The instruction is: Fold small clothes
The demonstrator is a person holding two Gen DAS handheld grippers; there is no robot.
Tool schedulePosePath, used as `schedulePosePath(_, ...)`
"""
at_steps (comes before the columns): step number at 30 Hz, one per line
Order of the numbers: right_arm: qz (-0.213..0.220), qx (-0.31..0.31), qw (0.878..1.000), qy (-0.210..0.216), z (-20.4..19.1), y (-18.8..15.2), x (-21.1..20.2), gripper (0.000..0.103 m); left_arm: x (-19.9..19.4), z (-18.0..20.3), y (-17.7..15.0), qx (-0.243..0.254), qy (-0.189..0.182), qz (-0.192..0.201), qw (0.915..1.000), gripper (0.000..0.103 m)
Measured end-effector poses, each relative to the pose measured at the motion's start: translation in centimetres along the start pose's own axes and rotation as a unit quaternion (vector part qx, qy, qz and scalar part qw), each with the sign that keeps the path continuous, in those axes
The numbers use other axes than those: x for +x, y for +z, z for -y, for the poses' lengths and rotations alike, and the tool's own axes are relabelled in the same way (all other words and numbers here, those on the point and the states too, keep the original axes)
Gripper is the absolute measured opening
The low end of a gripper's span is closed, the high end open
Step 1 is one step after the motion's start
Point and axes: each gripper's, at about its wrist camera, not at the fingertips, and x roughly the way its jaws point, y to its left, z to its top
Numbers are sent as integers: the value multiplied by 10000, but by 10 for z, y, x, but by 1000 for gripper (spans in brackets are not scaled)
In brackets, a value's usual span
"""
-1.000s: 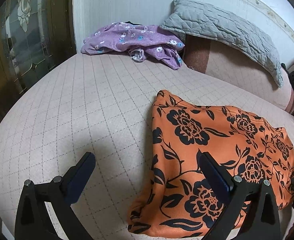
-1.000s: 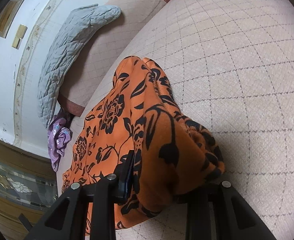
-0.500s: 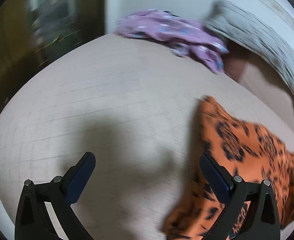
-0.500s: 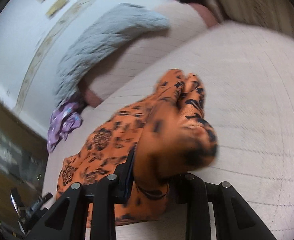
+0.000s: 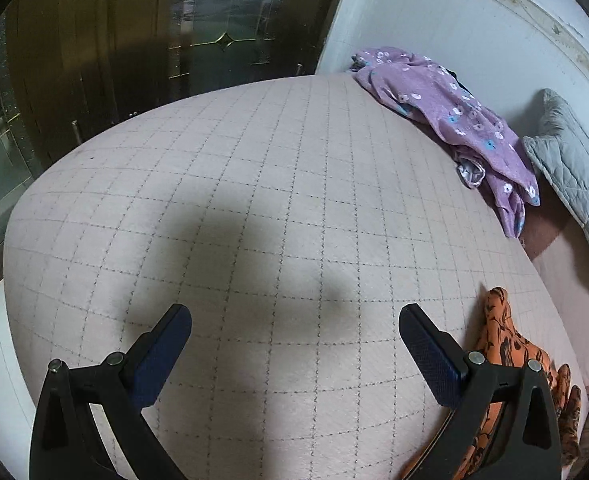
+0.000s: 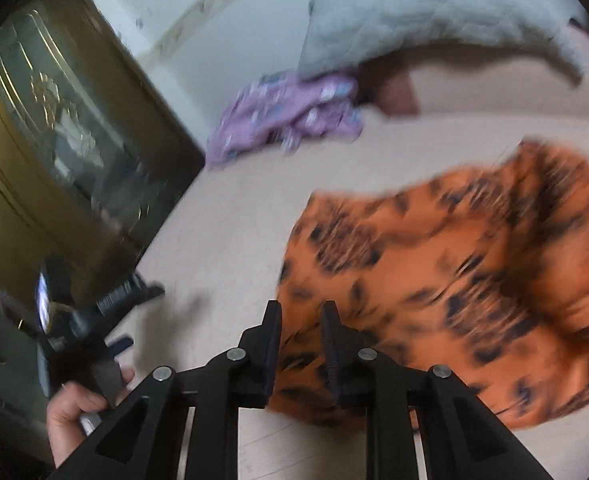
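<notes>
Left hand-held gripper (image 5: 294, 336) hovering over bare quilted bed (image 5: 278, 184), jaws spread wide, nothing between them. Right hand-held gripper (image 6: 301, 320) closing, narrow gap left; orange floral garment (image 6: 454, 280) lying on bed beyond and beneath its tips, blur hiding whether cloth is pinched. Purple floral garment (image 5: 446, 120) lying crumpled near wall, beside grey pillow (image 5: 574, 176). Person's hand (image 6: 74, 416) gripping left tool's handle.

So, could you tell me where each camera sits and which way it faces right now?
Left wrist: on the left gripper, aimed down across the quilted bed; only its open fingers show.
Right wrist: on the right gripper, jaws closing, facing the orange floral garment; the left hand shows.
Shared: the purple garment, the grey pillow, the orange garment.
</notes>
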Motion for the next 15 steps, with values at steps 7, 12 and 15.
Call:
schedulePosePath(7,500,355,9883,-1396,79,-5,-63,36,-4,33,-11,432,-497,-80,9978,103)
schedulePosePath(12,1511,-46,9544,-2573,118,-19,-134,88,-8,59,-25,753,-548,-108,9956,103)
schedulePosePath(15,1338,-170,9512,-2777,126,-11,-133,88,-8,72,-34,921,-504,-121,9944,103)
